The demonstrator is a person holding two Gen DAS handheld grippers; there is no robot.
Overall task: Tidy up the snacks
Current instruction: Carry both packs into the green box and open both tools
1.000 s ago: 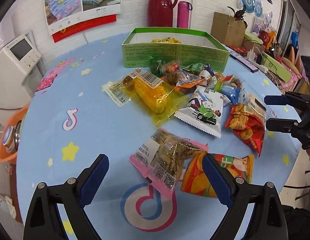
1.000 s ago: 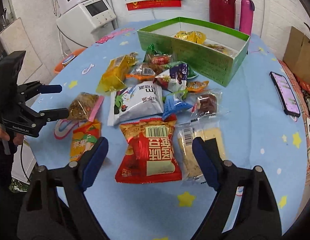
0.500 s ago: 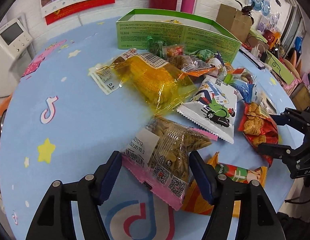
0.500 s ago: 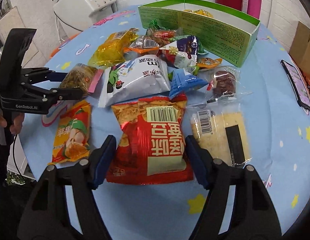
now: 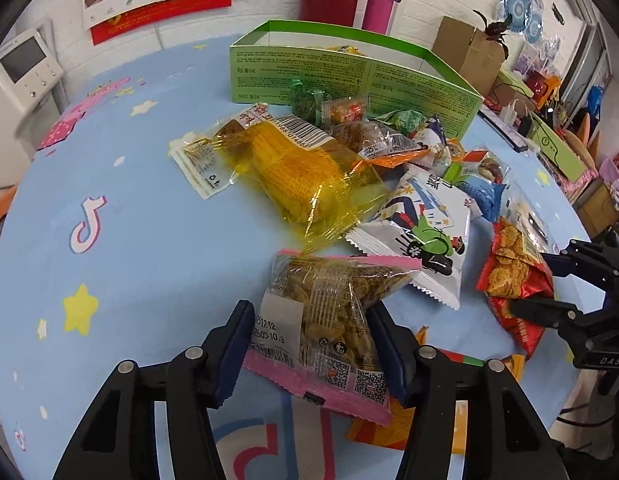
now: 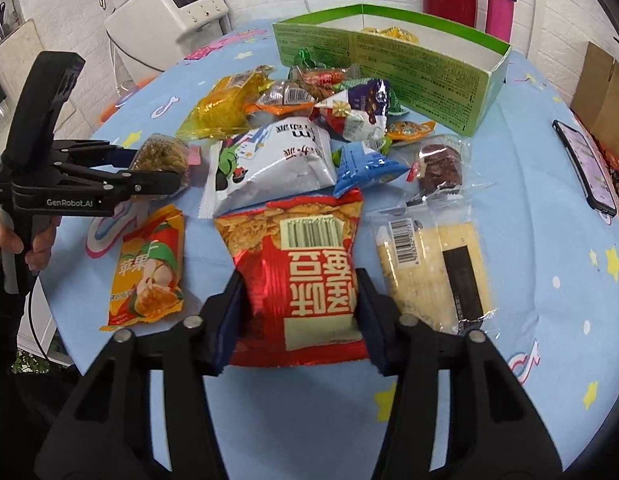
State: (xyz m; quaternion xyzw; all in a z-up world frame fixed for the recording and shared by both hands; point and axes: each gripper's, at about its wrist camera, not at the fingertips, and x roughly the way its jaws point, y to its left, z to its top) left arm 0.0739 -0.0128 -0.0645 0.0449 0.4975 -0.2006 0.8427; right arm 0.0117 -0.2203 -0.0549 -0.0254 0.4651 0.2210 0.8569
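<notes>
A: Which step am I on?

B: The pick-up, by my reading; my left gripper [image 5: 309, 340] sits at the bottom centre of its view with both pads pressed against the sides of the pink-edged pack [image 5: 329, 320], so it has closed onto it; the pack looks lifted at its near end, though I cannot tell whether it is clear of the table [image 5: 149, 240].

A: And the right?

B: My right gripper [image 6: 297, 312] is low centre in its own view, jaws narrowed onto the red bag [image 6: 305, 276]; the pads touch its crumpled sides; the bag appears to rest on the cloth.

A: What next?

B: Both want lifting, then carrying to the green box [image 6: 421, 72] at the upper centre; it stands beyond the loose heap of snacks, so I would go over them, not through; the crinkly wrappers could slip.
</notes>
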